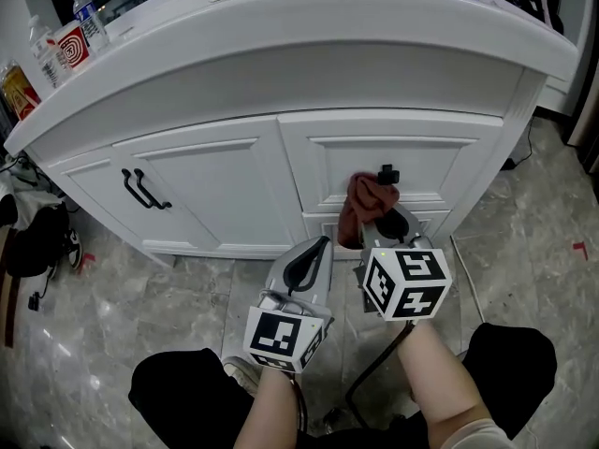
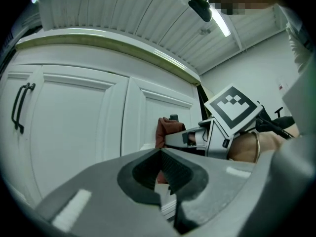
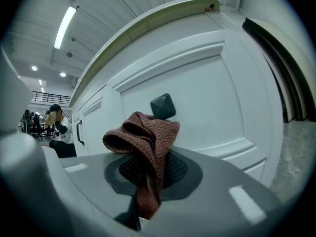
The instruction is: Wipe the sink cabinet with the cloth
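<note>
One cloth and two grippers before the sink cabinet (image 1: 211, 171).
Your right gripper (image 1: 391, 224) is clenched on the single brown cloth (image 1: 368, 199) and holds it at the cabinet's right front panel, just below the one black knob (image 1: 387, 173). Your left gripper (image 1: 314, 253) has its jaws pressed together on nothing, a little back from the cabinet's middle. Two black bar handles (image 1: 145, 191) sit on the cabinet's left door, and two bottles (image 1: 89, 17) stand on the left end of its top.

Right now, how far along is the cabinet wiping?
Done: the brown cloth is picked up, clamped in the right gripper. In hand: it is held up by the black knob of the right-hand cabinet panel. Remaining: nothing shows which panels are wiped, so possibly all. The left gripper is shut and empty.
</note>
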`<state>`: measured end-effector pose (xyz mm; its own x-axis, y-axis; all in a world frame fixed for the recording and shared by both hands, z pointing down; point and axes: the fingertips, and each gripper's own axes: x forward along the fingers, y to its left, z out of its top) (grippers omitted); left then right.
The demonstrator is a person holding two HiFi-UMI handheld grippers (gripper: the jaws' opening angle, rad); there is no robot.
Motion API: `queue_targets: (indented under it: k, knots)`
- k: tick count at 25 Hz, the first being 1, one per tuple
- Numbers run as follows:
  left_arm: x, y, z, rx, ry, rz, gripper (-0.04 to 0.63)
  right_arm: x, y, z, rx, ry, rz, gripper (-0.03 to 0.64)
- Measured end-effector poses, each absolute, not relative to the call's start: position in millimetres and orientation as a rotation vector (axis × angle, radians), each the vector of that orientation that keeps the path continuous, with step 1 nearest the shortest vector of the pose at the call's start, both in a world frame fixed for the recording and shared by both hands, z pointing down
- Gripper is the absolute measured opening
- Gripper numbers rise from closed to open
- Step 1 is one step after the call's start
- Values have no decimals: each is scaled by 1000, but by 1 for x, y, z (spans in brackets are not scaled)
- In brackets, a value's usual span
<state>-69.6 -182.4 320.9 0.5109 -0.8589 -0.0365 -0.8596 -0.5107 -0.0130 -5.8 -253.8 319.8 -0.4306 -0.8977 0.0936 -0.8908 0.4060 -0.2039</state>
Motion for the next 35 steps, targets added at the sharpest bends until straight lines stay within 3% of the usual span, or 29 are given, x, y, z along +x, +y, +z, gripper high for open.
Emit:
queue_targets:
  k: [30,35]
  knots:
    - [42,-188,322,-2813,1311,64,0,173,-242,322,-2078,2279,-321,78]
    - [18,-189,342,-2811,1358,66,0,150,-235,333,-2008,2337,-292,80]
